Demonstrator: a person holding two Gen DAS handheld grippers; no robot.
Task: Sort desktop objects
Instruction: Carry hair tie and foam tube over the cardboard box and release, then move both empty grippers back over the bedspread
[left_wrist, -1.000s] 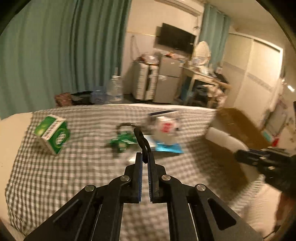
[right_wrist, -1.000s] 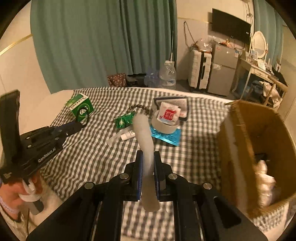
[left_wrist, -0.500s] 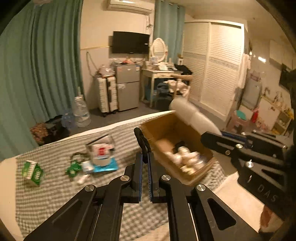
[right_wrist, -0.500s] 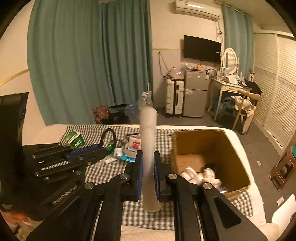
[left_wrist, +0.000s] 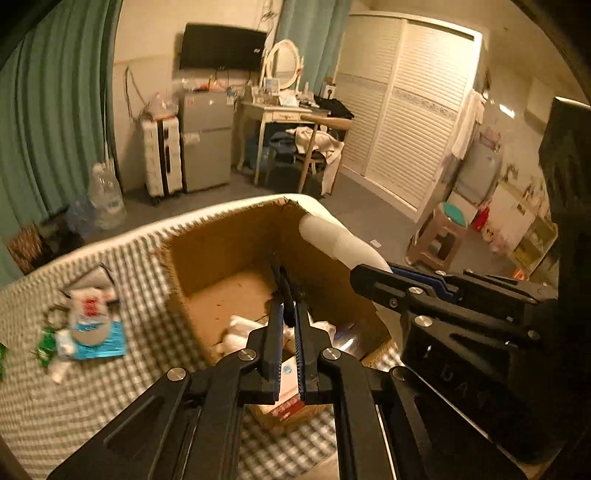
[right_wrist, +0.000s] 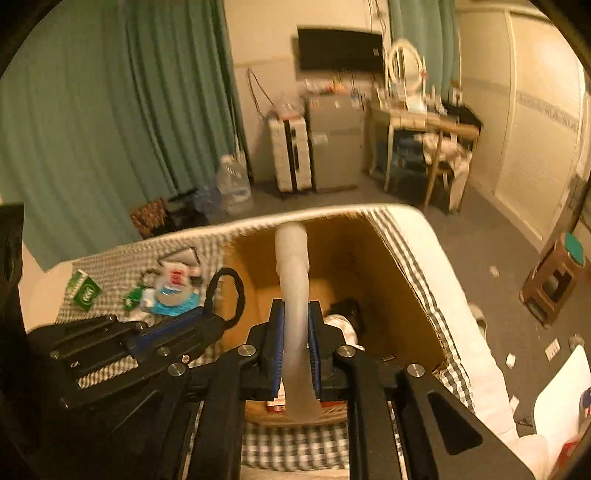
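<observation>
My right gripper is shut on a long white tube and holds it above the open cardboard box. The tube also shows in the left wrist view, over the box. My left gripper is shut on a thin black loop and hovers over the box's near side. The box holds several white items and a red-and-white carton. A green box, a tape roll and small packets lie on the checked cloth to the left.
The box sits at the right end of a checked-cloth surface. Beyond it are a floor, a suitcase, a small fridge, a dressing table and a stool. Green curtains hang at the left.
Both grippers have swung right and closer, from over the cloth and its clutter to right above the open box. Both still hold their items.
</observation>
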